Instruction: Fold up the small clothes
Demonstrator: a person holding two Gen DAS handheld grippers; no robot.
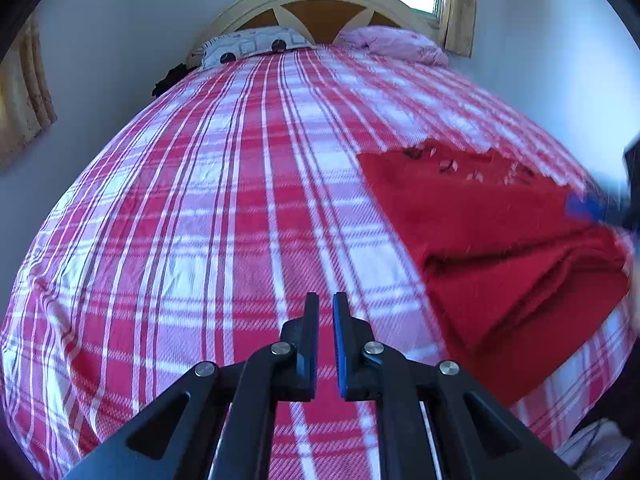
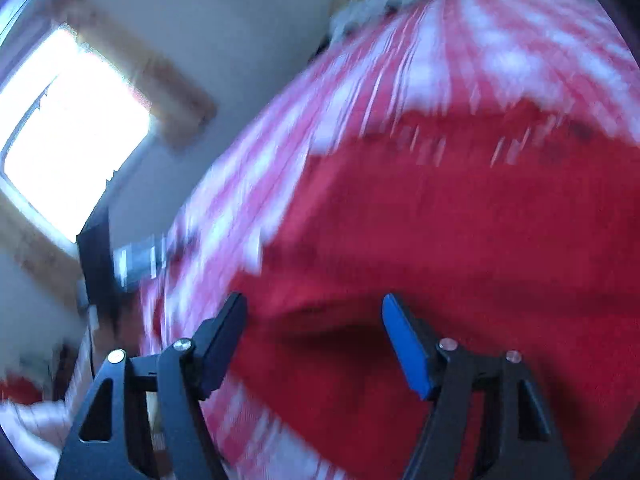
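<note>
Black-fingered, the right gripper (image 2: 314,334) hangs spread wide over the red garment's (image 2: 460,240) near folded edge; the left gripper (image 1: 326,334), nearly closed and empty, hovers over the plaid bedsheet (image 1: 200,220) beside it. A good fold likely needs a pinch through every layer at that edge.

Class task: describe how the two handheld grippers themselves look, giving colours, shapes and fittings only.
Both match. The left gripper and right gripper each have matte black, angular linkage arms with triangular cut-outs, joined by round silver pivot bolts. Each carries two flat rectangular fingers: one with a blue pad, the other's pad looking dark. No cables, markings or sleeves are visible.
</note>
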